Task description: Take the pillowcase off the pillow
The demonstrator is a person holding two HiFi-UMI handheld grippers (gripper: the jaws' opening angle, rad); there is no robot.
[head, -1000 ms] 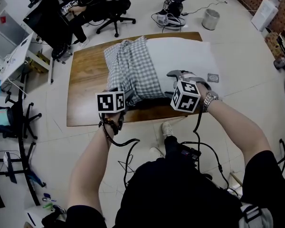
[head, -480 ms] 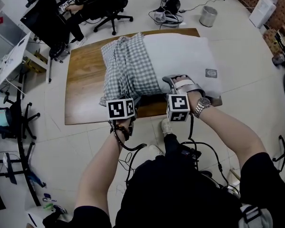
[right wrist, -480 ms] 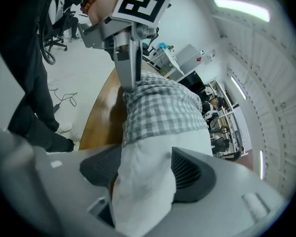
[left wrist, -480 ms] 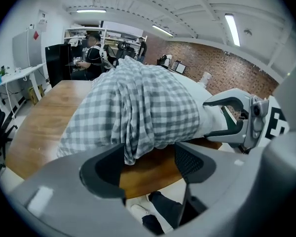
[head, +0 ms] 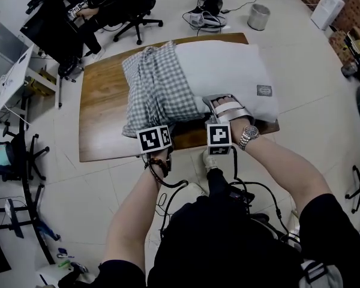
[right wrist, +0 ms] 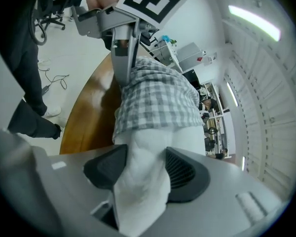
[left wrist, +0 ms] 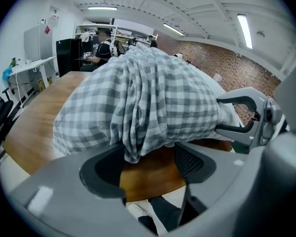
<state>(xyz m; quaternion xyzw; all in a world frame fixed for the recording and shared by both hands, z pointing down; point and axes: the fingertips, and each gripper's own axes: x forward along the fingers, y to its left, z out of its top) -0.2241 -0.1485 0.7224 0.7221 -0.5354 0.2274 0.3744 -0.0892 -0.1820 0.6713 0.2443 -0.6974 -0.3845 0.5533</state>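
- The step in hand, as I judge it, is setting both grips before the pull. The checked pillowcase (head: 159,86) is bunched over the left part of the white pillow (head: 231,65), and the pillow's right part lies bare. So the stripping is partly done, but the cover is not yet off.
- Both lie on the wooden table (head: 99,101). The pillow's near edge is by the table's near edge, where my two tongs meet it.
- My right gripper (right wrist: 140,169) has just been closing, and a bunched fold of the pillow's bare white edge fills the gap. The fold touches both pads (right wrist: 182,172), so I count this tong clenched on the pillow, just beside the pillowcase's hem.
- My left gripper (left wrist: 149,159) is released. Its jaws stand wide apart, and a hanging fold of the pillowcase's near hem dips between them, close to the left pad, with nothing pinching it.
- Next move, as I reckon it: close the left jaws on that hem, then draw the cloth away from the bare end while the right holds the pillow back. That hold must be firm — otherwise the whole pillow will slide along with the cover.
- Count: one pillow, one pillowcase, one table, two tongs. The pillow carries one small dark label (head: 264,90) — and one round bin (head: 259,15) stands on the floor beyond the table.
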